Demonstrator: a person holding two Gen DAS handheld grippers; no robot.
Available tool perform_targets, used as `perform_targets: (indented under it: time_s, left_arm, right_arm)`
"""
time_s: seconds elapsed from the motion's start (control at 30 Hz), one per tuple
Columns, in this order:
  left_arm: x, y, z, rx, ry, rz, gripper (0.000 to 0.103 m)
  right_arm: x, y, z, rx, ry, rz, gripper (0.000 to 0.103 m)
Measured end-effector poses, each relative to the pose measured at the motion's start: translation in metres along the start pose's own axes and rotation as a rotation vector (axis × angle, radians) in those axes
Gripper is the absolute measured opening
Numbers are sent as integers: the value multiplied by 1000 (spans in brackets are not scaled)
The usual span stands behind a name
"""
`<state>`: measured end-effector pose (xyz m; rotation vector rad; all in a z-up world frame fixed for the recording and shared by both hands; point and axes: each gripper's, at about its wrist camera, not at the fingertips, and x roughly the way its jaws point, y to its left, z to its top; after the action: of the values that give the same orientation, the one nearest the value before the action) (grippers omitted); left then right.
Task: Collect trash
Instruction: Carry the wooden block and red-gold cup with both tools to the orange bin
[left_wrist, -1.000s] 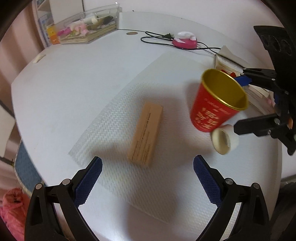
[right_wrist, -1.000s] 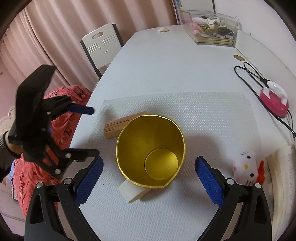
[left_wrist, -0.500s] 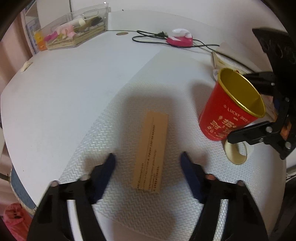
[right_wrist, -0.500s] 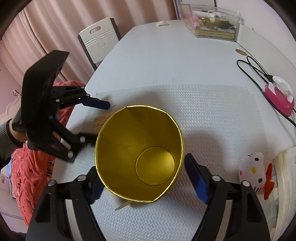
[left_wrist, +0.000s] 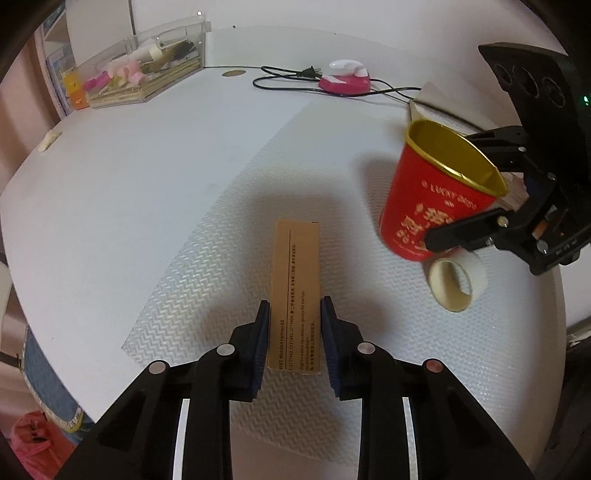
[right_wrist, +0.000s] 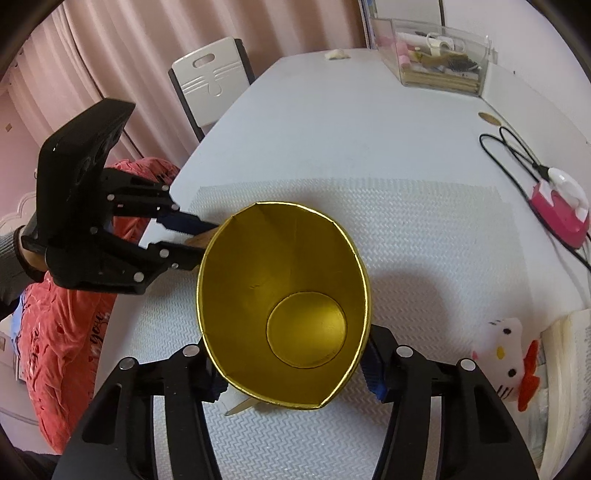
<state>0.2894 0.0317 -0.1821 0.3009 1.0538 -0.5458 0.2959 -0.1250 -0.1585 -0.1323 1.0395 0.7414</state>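
Note:
A long brown cardboard box (left_wrist: 295, 266) lies on the textured mat, and my left gripper (left_wrist: 295, 304) is shut on its near end, both blue pads against its sides. In the right wrist view the left gripper (right_wrist: 201, 240) shows at the left, its tips at the cup's rim. A red paper cup (left_wrist: 432, 206) with a gold inside (right_wrist: 284, 295) sits between the closing jaws of my right gripper (right_wrist: 295, 376). Its rim is squeezed into an oval. Against the cup's base lies a short white cardboard ring (left_wrist: 456, 282).
A clear organiser (left_wrist: 147, 74) full of small items stands at the table's far end. A pink device (left_wrist: 345, 81) with a black cable lies near it. An open book (right_wrist: 565, 369) and a cat plush (right_wrist: 506, 354) sit at the right. A chair (right_wrist: 210, 81) and red cloth (right_wrist: 66, 325) are beyond the left edge.
Both grippers went from wide open to closed: the left jaws came in onto the brown box, the right jaws onto the red cup, whose round rim is now pressed oval.

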Motion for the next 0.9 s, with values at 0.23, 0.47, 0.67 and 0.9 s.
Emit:
perform_targets:
  time_s: [0.23,0.47,0.67,0.9]
  left_arm:
    - [-37,-22,-10,-4,-22,-7,29]
    - [-84,-61,-44,-40,-31,-5,29]
    - [-116,-98,-76,-98,-44,6,29]
    - [-154,-122,-125,-200,-57,60,29]
  right_arm:
    - [-38,18,0,-56,-30,33,56]
    - [-84,49,-14,-150,-5,110,56]
    - [-96,88,-34,-232,58,174,56]
    - [-91,142,-53,-328,126,248,56]
